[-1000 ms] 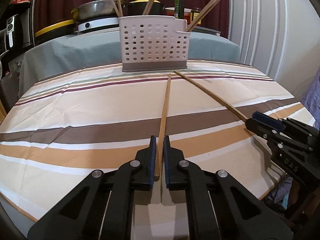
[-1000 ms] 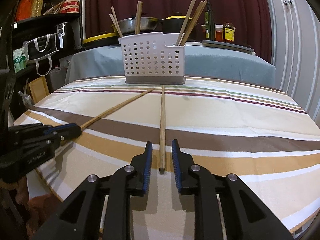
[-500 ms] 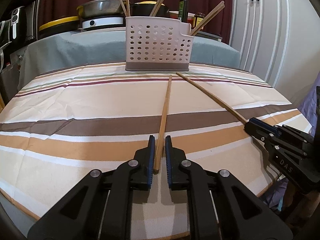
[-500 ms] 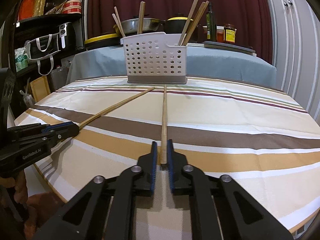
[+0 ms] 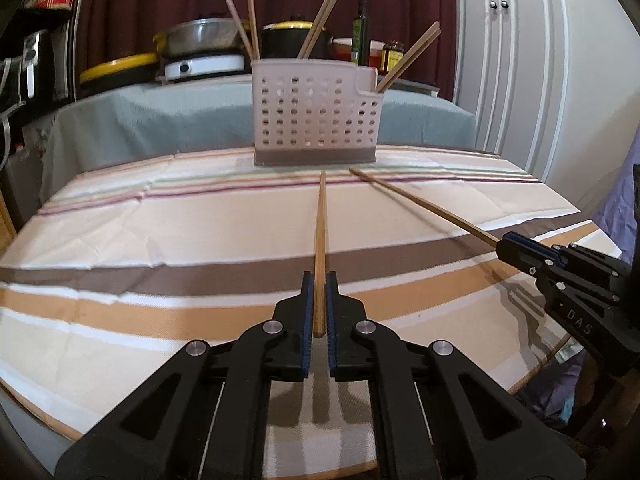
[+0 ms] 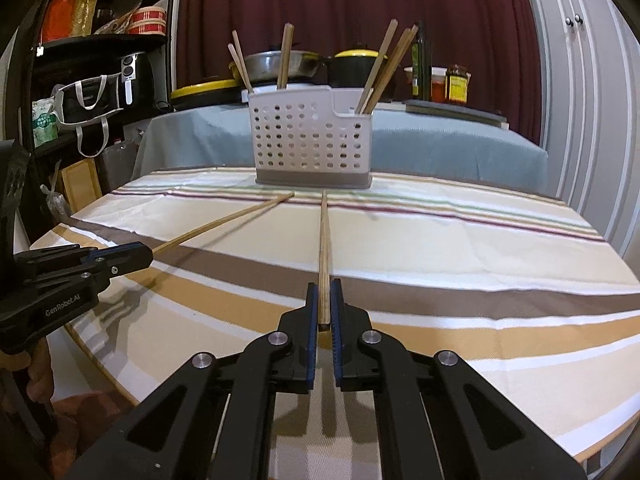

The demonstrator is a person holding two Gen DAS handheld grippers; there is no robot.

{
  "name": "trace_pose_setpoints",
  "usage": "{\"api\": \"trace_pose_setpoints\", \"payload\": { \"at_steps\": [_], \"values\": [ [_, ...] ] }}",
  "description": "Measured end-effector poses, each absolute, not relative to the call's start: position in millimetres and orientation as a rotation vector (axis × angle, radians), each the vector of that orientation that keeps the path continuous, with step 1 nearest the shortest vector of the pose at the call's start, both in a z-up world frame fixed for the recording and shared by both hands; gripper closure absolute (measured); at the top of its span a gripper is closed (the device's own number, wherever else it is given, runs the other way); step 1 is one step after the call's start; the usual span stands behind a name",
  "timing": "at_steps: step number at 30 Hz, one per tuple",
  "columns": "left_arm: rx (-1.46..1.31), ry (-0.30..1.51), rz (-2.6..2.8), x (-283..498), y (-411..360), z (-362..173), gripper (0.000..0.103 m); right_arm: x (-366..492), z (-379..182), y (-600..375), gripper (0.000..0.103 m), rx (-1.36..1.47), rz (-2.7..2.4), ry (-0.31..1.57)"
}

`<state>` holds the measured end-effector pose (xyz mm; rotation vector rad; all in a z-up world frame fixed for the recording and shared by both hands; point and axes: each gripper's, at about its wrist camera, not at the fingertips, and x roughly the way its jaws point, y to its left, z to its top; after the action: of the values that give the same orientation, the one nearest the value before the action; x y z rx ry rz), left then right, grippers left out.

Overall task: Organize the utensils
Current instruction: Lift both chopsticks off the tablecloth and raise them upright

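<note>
A white perforated utensil caddy (image 5: 316, 120) (image 6: 310, 140) stands at the far side of the striped table, with several wooden chopsticks upright in it. My left gripper (image 5: 319, 278) is shut on the near end of one chopstick (image 5: 321, 232), which points straight at the caddy. My right gripper (image 6: 324, 285) is shut on a second chopstick (image 6: 324, 240), also aimed at the caddy. Each view shows the other gripper from the side: the right gripper (image 5: 506, 244) with its chopstick (image 5: 420, 204), and the left gripper (image 6: 140, 256) with its chopstick (image 6: 224, 220). Both far tips lie close to the caddy's base.
The round table wears a striped cloth (image 5: 160, 240), and its edge runs just under both grippers. Behind the caddy a grey-covered table (image 6: 440, 144) carries pots, bottles and jars. A dark shelf unit (image 6: 100, 60) stands at the left, a white cupboard (image 5: 520, 60) at the right.
The right gripper's fingers, apart a second ago, have shut on their chopstick. The left gripper's fingers have also tightened on theirs. Both cameras have risen slightly and the caddy looks nearer.
</note>
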<state>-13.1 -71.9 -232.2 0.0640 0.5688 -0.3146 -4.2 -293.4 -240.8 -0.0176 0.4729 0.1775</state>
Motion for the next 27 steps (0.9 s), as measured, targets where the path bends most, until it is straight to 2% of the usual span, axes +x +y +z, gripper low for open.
{"api": "trace_pose_setpoints", "payload": {
  "at_steps": [27],
  "values": [
    [0.034, 0.351, -0.277, -32.9, -43.5, -138.5, 0.097, -28.7, -146.0, -292.4, 0.096, -0.041, 0.152, 0.24]
  ]
}}
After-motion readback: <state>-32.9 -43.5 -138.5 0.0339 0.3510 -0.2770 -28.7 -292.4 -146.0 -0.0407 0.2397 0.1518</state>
